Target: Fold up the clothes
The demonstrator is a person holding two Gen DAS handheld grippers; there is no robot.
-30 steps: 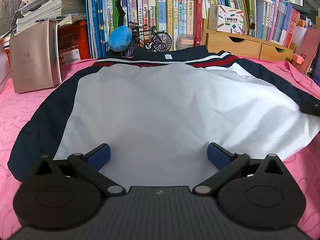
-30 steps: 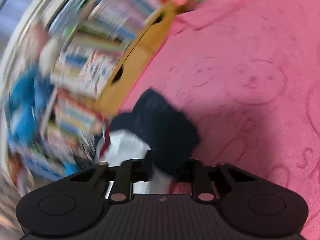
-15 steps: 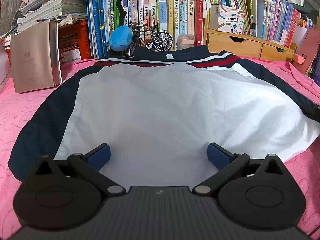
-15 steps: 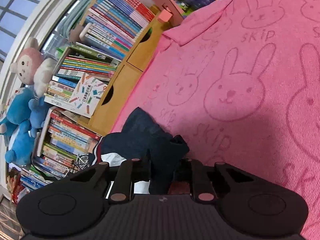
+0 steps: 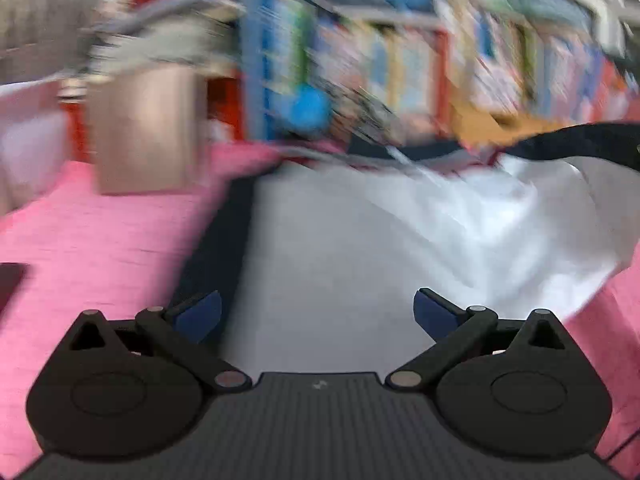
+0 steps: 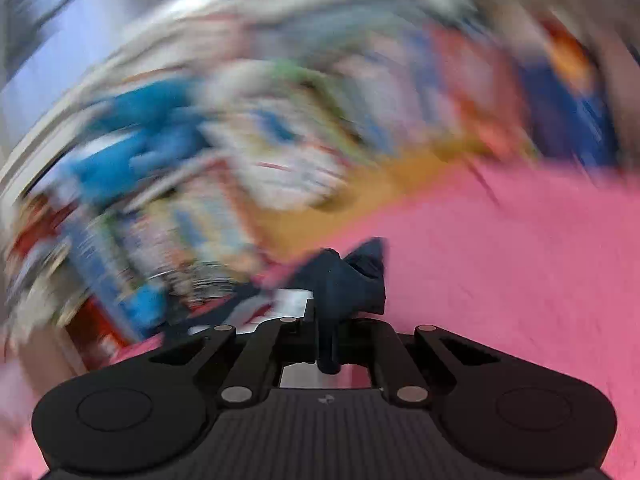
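A white jacket point(image 5: 360, 248) with navy sleeves and red-white trim lies spread on a pink towel point(image 5: 80, 240). My left gripper point(image 5: 316, 314) hovers open over the jacket's near left part, its blue pads point(image 5: 200, 314) wide apart with nothing between them. In the right wrist view my right gripper point(image 6: 330, 328) is shut on the navy sleeve point(image 6: 348, 276), which bunches up just beyond the fingers. That same sleeve point(image 5: 580, 140) arcs above the jacket's right side in the left wrist view. Both views are smeared by motion.
A blurred bookshelf point(image 5: 360, 40) and a wooden drawer unit point(image 6: 360, 184) stand behind the towel. A tan book point(image 5: 144, 132) leans at the back left. A dark flat object point(image 5: 12, 284) lies at the left edge. Pink towel point(image 6: 520, 260) stretches right of the sleeve.
My left gripper has swung left, so the jacket now sits to the right in its view. My right gripper has lifted the sleeve and rotated, carrying it over the jacket's right side.
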